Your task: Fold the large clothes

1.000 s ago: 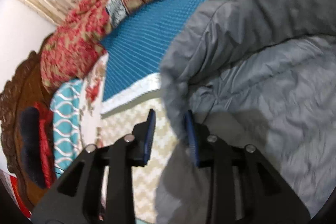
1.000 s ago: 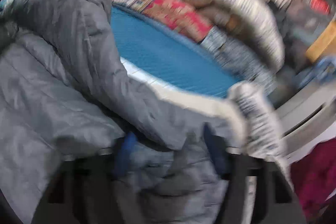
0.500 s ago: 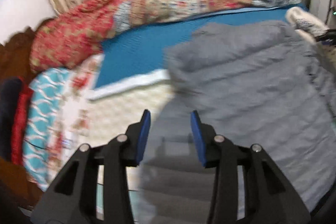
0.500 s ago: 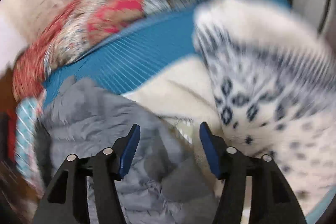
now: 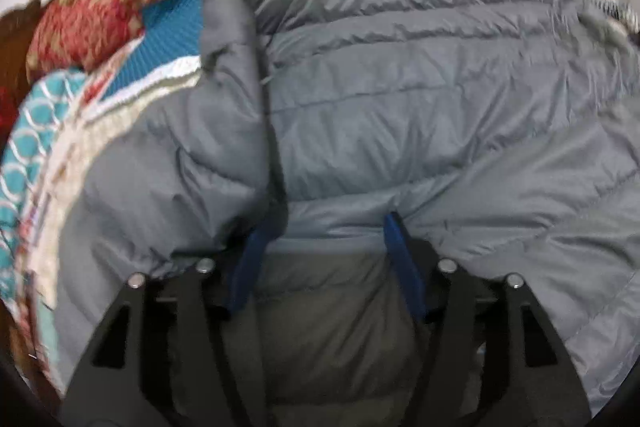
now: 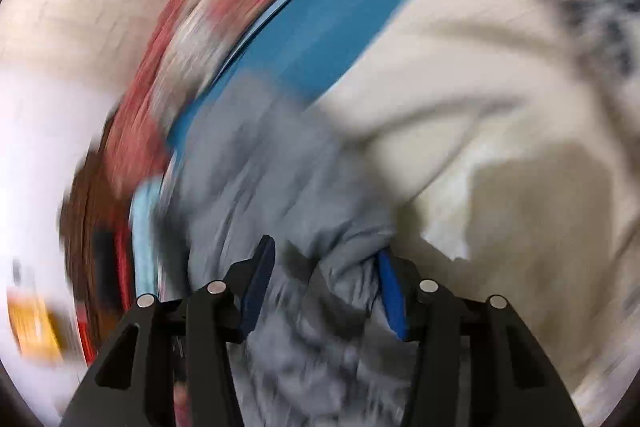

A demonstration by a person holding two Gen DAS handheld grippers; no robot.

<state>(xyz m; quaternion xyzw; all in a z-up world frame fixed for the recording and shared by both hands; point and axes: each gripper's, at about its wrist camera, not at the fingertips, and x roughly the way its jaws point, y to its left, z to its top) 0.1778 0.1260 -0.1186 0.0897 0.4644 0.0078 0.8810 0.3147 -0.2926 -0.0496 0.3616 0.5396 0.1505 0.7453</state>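
- Grey puffer jacket (image 5: 420, 99) lies spread over the bed, covering most of the teal sheet (image 5: 176, 15); red patterned quilt (image 5: 92, 15) bunched at the far side.
- Left gripper (image 5: 324, 239): jaws opening, a padded fold of jacket between them, pads seemingly not pressing.
- Right gripper (image 6: 324, 267): jaws closing on bunched jacket fabric; right pad touches it. View heavily blurred.
- Cream blanket (image 6: 500, 107) right of the jacket.

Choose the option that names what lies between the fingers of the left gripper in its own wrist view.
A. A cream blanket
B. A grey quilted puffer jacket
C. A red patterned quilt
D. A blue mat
B: the grey quilted puffer jacket fills the space between the opening jaws of the left gripper, while the red quilt lies further back.
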